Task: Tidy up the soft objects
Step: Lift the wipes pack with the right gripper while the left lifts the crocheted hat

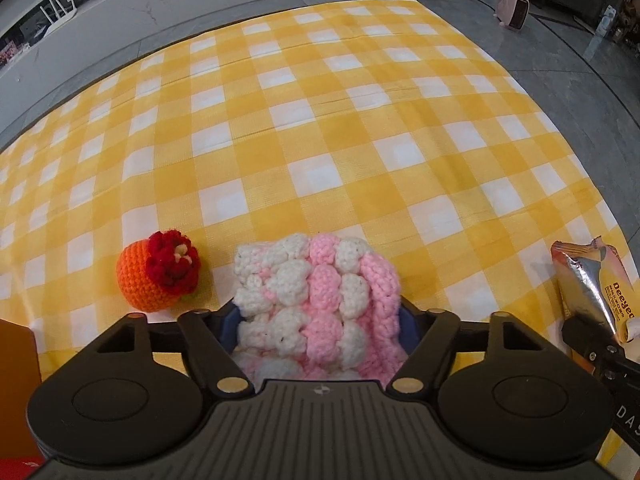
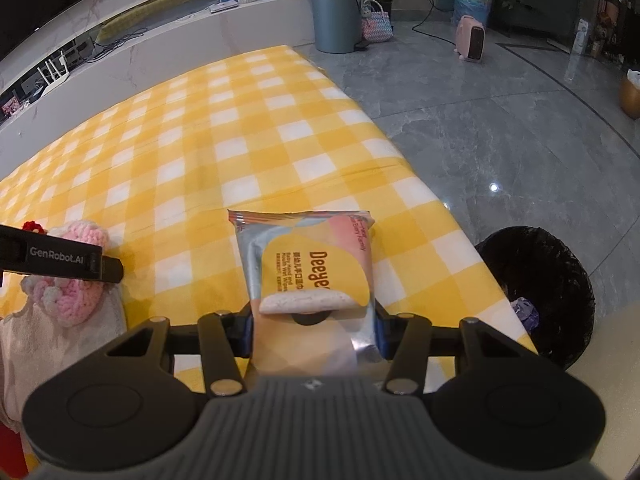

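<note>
The pink-and-white crocheted piece [image 1: 316, 300] sits between the jaws of the left gripper [image 1: 320, 320], its bobbled body filling the gap from one blue pad to the other. Its far end sticks out past the fingertips over the yellow checked cloth [image 1: 320, 120]. Whether the pads actually press on the yarn cannot be told; the wool reaches both of them. Just outside the left jaw, apart from the crocheted piece, an orange crocheted ball [image 1: 160, 276] with a red flower on top lies on the cloth.

The right gripper [image 2: 316, 320] is clamped on a wet-wipes pack [image 2: 308, 264]: both pads bear against the pack's near end, and the foil wrapper reaches forward well beyond the fingertips, its label facing up. In the right wrist view, the crocheted piece and the left gripper's arm show far off the left jaw. Past the right jaw, off the cloth's edge, a black-lined bin [image 2: 548, 292] stands on the grey floor [image 2: 500, 140].
</note>
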A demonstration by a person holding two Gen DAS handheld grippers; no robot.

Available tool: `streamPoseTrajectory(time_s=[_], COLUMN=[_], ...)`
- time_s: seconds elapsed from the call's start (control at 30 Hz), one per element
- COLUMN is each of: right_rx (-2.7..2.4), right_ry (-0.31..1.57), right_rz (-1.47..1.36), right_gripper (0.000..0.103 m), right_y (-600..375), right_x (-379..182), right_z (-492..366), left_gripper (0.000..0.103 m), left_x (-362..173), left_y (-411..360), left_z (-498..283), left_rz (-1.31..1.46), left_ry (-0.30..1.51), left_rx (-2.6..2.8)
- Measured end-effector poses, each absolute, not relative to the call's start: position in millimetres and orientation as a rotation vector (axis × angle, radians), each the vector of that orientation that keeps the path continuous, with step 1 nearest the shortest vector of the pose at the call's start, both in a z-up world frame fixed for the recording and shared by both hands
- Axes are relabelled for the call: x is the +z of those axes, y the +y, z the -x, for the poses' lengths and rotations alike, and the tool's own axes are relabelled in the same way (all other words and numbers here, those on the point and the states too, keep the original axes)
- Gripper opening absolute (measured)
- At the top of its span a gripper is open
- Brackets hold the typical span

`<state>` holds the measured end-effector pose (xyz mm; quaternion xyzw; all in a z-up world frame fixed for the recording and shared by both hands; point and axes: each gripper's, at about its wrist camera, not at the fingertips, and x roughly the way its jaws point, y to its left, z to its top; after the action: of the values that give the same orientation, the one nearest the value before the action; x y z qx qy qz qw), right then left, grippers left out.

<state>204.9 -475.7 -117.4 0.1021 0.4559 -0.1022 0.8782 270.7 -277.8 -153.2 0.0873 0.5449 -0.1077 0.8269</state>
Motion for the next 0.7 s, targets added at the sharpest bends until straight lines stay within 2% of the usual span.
streamPoseTrajectory(time_s=[0.23,0.7], right_rx=[-0.173,-0.125], right_ry=[0.928,0.874], right_rz=[-0.234,-0.284], right_gripper=[0.051,0.051], right_y=[-475,-472], right_x=[-112,-99], right_z=[-202,-191], left_gripper=[0.075,0.075], left_x=[-145,-101], left_y=[-275,-278], left_z=[-266,-231], left_rz=[-0.184,-0.264], left_ry=[1.141,1.083], left_rx=[-0.219,-0.385])
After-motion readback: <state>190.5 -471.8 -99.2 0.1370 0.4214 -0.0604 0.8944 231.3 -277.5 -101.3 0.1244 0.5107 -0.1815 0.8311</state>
